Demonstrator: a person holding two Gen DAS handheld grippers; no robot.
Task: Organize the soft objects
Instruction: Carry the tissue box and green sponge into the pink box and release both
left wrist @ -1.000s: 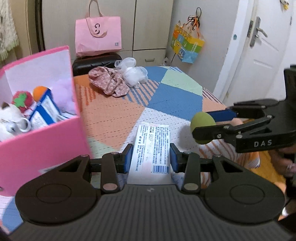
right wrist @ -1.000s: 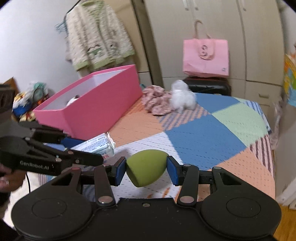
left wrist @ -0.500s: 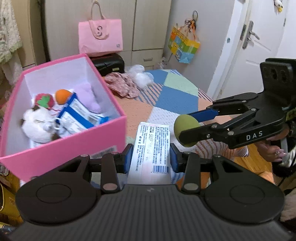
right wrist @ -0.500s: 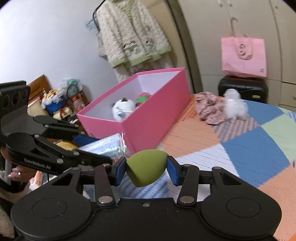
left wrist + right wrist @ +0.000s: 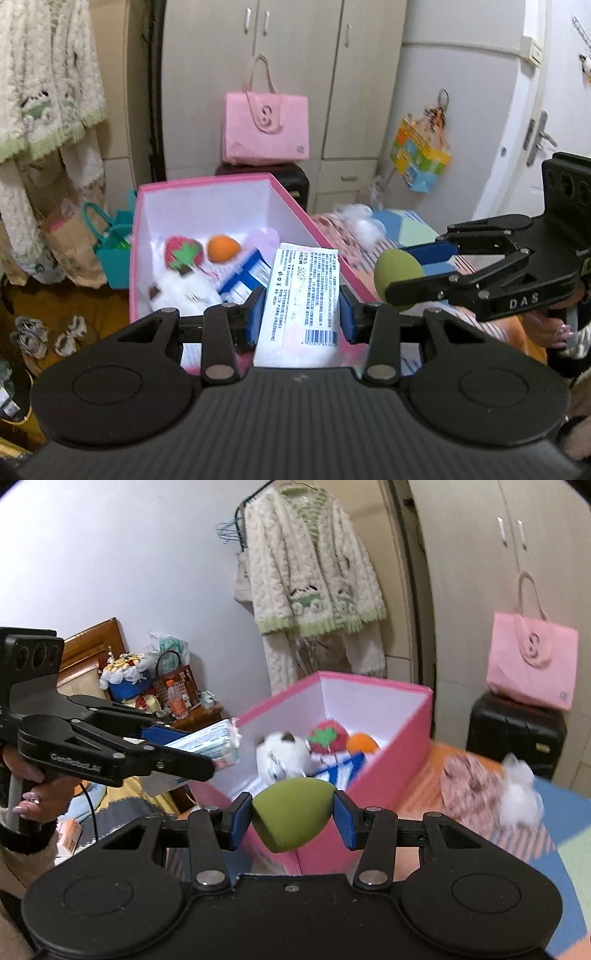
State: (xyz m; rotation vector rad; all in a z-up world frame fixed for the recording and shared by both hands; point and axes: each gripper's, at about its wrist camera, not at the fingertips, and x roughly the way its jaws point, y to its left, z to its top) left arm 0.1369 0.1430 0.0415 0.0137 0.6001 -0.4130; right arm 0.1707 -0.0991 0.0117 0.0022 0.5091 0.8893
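- Soft objects already stowed in pink box (image 5: 207, 295): white plush (image 5: 282, 755), strawberry toy (image 5: 183, 254), orange sponge (image 5: 222, 249), blue-and-white packs (image 5: 247, 275).
- Left gripper (image 5: 302, 317): pinching tissue pack (image 5: 301, 295), held at the box's near rim; not yet dropped.
- Right gripper (image 5: 291, 821): pinching green sponge (image 5: 291, 812), just before the box's near corner; not yet dropped.
- Left to do, apparently: floral cloth (image 5: 471, 788) and white fluff (image 5: 521, 797), on patchwork cover (image 5: 561, 849).
- Obstruction: box wall needs clearing, I judge.

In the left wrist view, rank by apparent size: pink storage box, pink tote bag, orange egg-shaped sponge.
1. Pink storage box, largest
2. Pink tote bag, though it sits farther away
3. Orange egg-shaped sponge, smallest
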